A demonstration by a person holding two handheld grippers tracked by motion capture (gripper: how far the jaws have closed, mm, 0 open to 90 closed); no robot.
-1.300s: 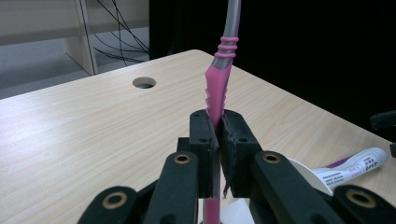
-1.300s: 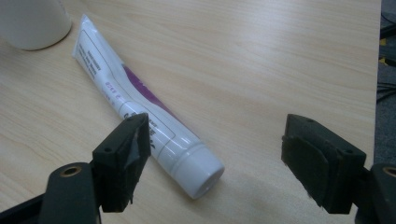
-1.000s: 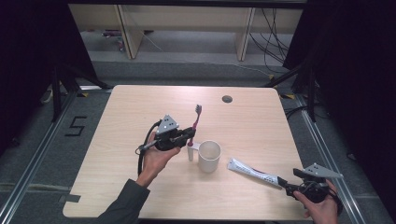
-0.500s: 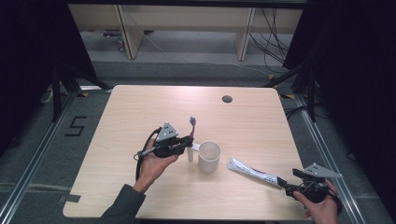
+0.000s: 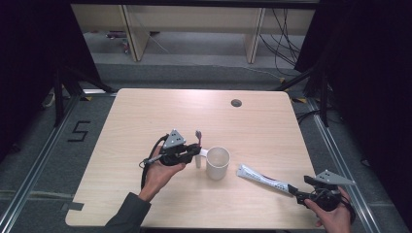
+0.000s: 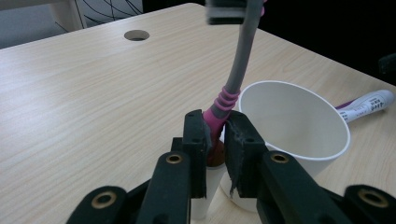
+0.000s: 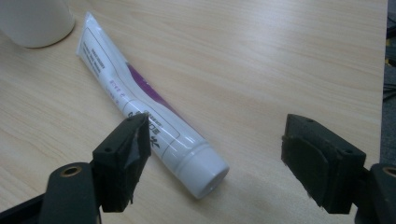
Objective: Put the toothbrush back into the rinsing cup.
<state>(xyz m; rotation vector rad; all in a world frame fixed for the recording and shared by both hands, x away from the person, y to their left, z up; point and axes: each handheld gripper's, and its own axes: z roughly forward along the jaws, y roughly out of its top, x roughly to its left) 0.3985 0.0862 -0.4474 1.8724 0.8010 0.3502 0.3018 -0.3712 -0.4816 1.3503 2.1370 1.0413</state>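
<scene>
High view puts the left tongs near the middle of the desk, held in the person's left hand just left of a white cup. Left gripper view has their 2 black jaws pinching the pink lower handle of a toothbrush, which rises upright, leaning slightly, with its grey neck curving up to the head at the top edge; the jaws have just been easing apart a little, yet the handle is between them and the pads are against it. A short white cylinder stands under the jaws, touching or nearly touching the cup's base. Right gripper view has the right tongs spread wide, low over the desk, with the capped end of a white and purple toothpaste tube lying flat between the jaws, closer to the left one, neither pad pressing it. High view places that tube to the right of the cup, well apart from the toothbrush, with the right tongs at the desk's near right corner.
</scene>
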